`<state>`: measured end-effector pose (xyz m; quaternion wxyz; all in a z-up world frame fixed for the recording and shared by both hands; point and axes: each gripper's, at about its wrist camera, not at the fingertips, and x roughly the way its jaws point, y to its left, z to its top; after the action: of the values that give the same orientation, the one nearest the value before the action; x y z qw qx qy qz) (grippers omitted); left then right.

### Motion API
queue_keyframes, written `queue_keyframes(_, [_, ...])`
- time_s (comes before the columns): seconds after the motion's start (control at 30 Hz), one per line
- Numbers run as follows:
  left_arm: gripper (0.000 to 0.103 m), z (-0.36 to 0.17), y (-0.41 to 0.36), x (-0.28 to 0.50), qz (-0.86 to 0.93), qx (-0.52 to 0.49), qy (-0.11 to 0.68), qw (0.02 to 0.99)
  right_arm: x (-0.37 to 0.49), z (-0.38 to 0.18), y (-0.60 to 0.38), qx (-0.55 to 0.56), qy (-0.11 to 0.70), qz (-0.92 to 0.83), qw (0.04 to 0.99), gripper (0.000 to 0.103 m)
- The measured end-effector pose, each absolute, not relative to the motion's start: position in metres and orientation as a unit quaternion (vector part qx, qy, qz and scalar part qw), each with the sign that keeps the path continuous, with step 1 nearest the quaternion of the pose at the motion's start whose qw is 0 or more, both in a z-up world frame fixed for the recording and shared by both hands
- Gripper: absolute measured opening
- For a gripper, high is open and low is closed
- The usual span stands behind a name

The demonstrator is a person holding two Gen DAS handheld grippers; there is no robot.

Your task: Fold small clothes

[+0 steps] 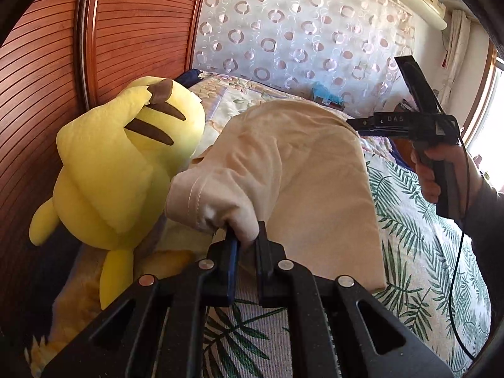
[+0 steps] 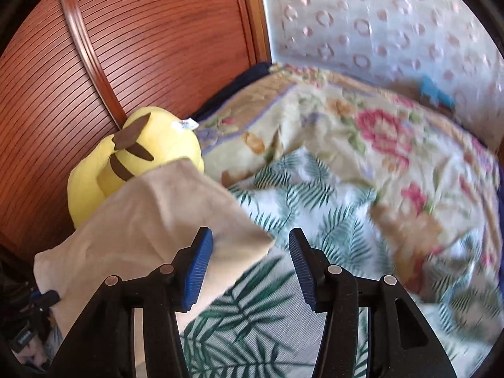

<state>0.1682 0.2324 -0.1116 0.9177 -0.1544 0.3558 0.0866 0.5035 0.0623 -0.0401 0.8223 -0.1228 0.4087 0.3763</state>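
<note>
The left gripper point(image 1: 244, 239), jaws clamped on a stitched hem, lifts a beige garment point(image 1: 302, 173) above the bed point(image 1: 425, 252), likely to fold it over. The right gripper point(image 2: 250, 249) hovers nearby, jaws wide, empty.

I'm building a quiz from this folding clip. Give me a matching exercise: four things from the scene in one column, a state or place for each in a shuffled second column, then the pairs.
Things:
1. left hand-held gripper
2. right hand-held gripper
3. yellow plush toy
4. beige garment

States or places:
A. lies against the wooden slatted panel
B. open, nothing between its pads
C. lifted at one edge, partly draped over the leaf-print bedspread
D. shut on a bunched fabric edge

Pairs: 1-D, 2-B, 3-A, 4-C
</note>
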Motion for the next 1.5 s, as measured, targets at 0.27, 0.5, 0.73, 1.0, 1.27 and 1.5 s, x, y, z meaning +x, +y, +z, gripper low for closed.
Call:
queue_keyframes(0.27, [0.01,-0.112,0.231,0.17,0.089,-0.149,0.363,0.916,0.533,-0.036,0.059,-0.054,0.4,0.379,0.833,0.004])
queue_keyframes(0.5, [0.016,-0.11,0.226,0.168,0.095,-0.137,0.367,0.915,0.526,-0.026,0.074,-0.104,0.348,0.348,0.864,0.006])
queue_keyframes(0.73, [0.053,-0.086,0.216,0.149,0.107,-0.096,0.336,0.931,0.488,-0.018,0.054,-0.132,0.317,0.331,0.879,0.028])
queue_keyframes(1.0, [0.085,-0.052,0.183,0.128,0.069,-0.078,0.294,0.95,0.395,0.001,-0.011,-0.111,0.291,0.336,0.889,0.034])
queue_keyframes(1.27, [0.086,-0.022,0.128,0.109,0.031,-0.041,0.266,0.963,0.301,0.018,-0.076,-0.108,0.251,0.319,0.907,0.038])
queue_keyframes(1.5, [0.086,-0.013,0.083,0.101,0.006,-0.019,0.262,0.965,0.227,0.02,-0.127,-0.084,0.233,0.295,0.923,0.057])
